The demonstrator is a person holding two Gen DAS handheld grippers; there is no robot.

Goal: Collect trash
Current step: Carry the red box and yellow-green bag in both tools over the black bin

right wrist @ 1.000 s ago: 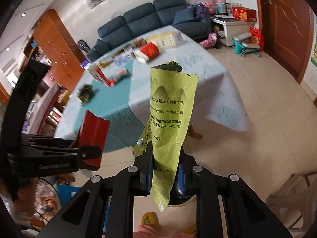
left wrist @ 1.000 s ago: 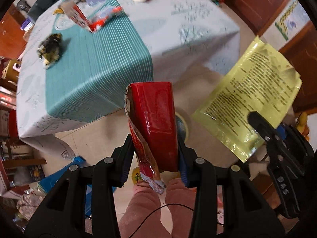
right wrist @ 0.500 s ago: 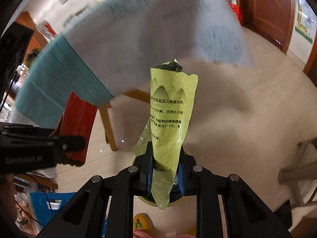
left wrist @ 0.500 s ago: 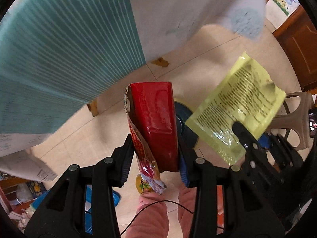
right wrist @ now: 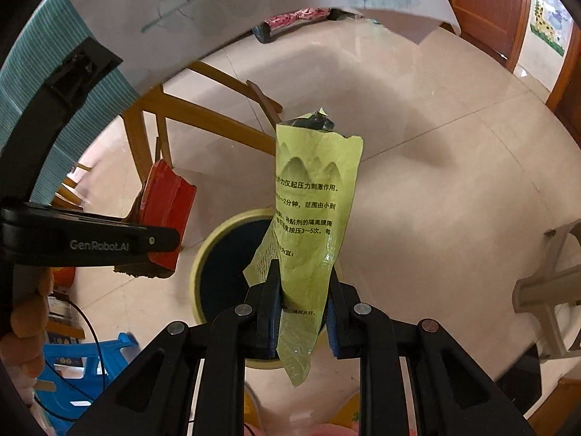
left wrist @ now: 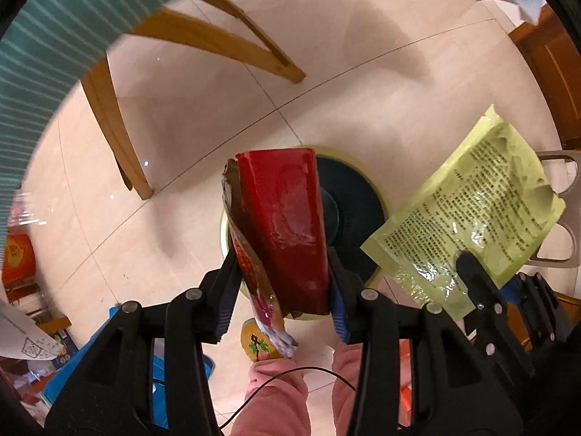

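My left gripper (left wrist: 283,283) is shut on a torn red carton (left wrist: 283,225) and holds it upright above a round bin (left wrist: 356,210) with a dark liner and yellow rim on the floor. My right gripper (right wrist: 301,309) is shut on a yellow-green printed wrapper (right wrist: 312,210), also above the bin (right wrist: 225,254). In the left wrist view the wrapper (left wrist: 472,214) hangs at the right of the carton. In the right wrist view the carton (right wrist: 167,200) sits at the left in the left gripper (right wrist: 145,243).
Wooden table legs (left wrist: 112,123) and a hanging teal and white tablecloth (left wrist: 43,54) stand behind the bin. A grey plastic stool (right wrist: 552,287) is at the right. A blue stool (right wrist: 80,363) sits at lower left. My feet in pink slippers (left wrist: 276,392) are below.
Both grippers have tipped down from the tabletop to the floor. The table top has left view and the bin now lies under the carton and the wrapper.
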